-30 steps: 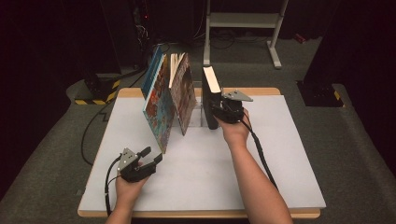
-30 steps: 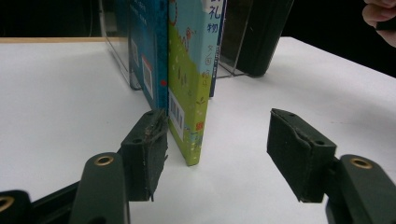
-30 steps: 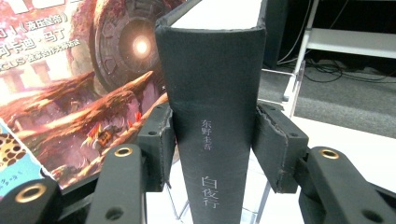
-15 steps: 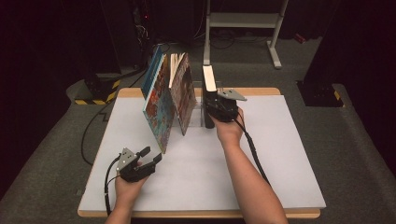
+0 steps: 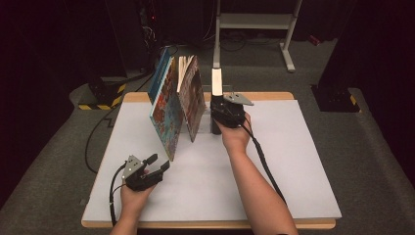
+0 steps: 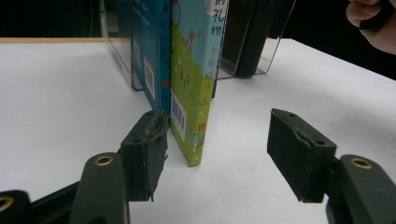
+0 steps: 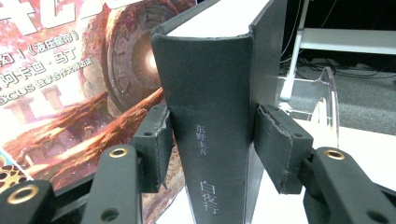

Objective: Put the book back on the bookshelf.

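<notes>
The dark book (image 7: 210, 140) stands upright near the table's (image 5: 293, 161) far edge, set beside the leaning books (image 5: 176, 105). The right gripper (image 5: 226, 110) straddles its spine, jaws just parting, one pad off; withdrawal remains. The left gripper (image 5: 147, 169) waits near the front edge, jaws apart, empty.

A recording studio or lab is suggested: a white-topped table (image 5: 303, 161) with a wooden edge is set on grey carpet (image 5: 372, 147), surrounded by darkness. A white metal stand (image 5: 254, 22), loose cables (image 5: 98, 142) and yellow-black hazard-taped blocks (image 5: 100, 93) are seen beyond, and books are propped in a clear acrylic holder (image 7: 322, 100)
</notes>
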The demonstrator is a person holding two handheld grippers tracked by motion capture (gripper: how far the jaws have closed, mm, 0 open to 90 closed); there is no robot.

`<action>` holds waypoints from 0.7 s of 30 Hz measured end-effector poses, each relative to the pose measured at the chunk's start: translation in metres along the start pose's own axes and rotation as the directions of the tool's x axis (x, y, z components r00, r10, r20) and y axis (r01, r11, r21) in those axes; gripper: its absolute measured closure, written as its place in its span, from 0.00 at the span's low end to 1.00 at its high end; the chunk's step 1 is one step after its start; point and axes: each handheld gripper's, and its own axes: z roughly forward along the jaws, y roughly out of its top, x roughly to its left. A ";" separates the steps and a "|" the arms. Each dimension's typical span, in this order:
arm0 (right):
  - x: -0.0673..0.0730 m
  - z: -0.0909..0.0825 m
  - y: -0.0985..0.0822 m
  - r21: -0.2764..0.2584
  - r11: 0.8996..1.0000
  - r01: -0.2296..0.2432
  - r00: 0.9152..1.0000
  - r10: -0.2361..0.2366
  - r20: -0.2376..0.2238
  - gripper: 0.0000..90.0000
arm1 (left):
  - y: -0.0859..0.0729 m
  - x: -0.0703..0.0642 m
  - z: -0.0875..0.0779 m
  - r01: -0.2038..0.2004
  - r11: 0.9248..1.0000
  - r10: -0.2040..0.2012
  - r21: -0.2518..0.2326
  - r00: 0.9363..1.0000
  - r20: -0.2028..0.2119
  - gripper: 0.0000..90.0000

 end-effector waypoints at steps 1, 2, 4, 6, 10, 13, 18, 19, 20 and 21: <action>0.000 0.000 0.000 0.000 1.000 -0.002 1.000 0.002 0.001 0.53 | 0.000 0.000 0.000 0.001 1.000 -0.001 -0.001 1.000 0.000 0.42; 0.000 0.000 0.000 0.000 1.000 -0.004 1.000 0.004 0.002 0.52 | 0.000 0.000 0.000 0.001 1.000 -0.001 -0.001 1.000 0.000 0.42; 0.001 0.000 0.000 -0.001 1.000 -0.006 1.000 0.006 0.001 0.52 | 0.000 0.000 0.000 0.001 1.000 -0.001 -0.001 1.000 -0.001 0.42; 0.001 0.000 0.000 -0.002 1.000 -0.007 1.000 0.007 0.002 0.52 | 0.000 0.000 0.000 0.001 1.000 -0.001 -0.001 1.000 0.000 0.42; 0.000 0.001 -0.001 -0.007 1.000 -0.006 1.000 0.006 -0.001 0.52 | 0.000 -0.001 0.000 0.001 1.000 -0.001 -0.001 1.000 0.002 0.42; -0.001 0.000 -0.002 -0.011 1.000 -0.006 1.000 0.006 -0.006 0.51 | 0.000 0.000 0.000 0.004 1.000 -0.004 0.007 1.000 0.004 0.42; -0.005 -0.002 -0.003 -0.010 1.000 -0.010 1.000 0.009 -0.025 0.44 | 0.000 0.000 0.001 0.004 1.000 -0.005 0.012 1.000 0.007 0.41; -0.005 -0.003 -0.003 -0.009 1.000 -0.007 1.000 0.006 -0.028 0.41 | 0.000 0.000 0.000 0.004 1.000 -0.004 0.015 1.000 0.007 0.41; -0.005 -0.004 -0.003 -0.006 1.000 -0.001 0.999 0.000 -0.036 0.38 | 0.000 0.000 0.000 0.004 1.000 -0.004 0.016 1.000 0.006 0.41; -0.005 -0.005 -0.003 -0.001 1.000 0.006 0.999 -0.006 -0.039 0.36 | 0.000 0.000 0.000 0.005 1.000 -0.005 0.017 1.000 0.008 0.40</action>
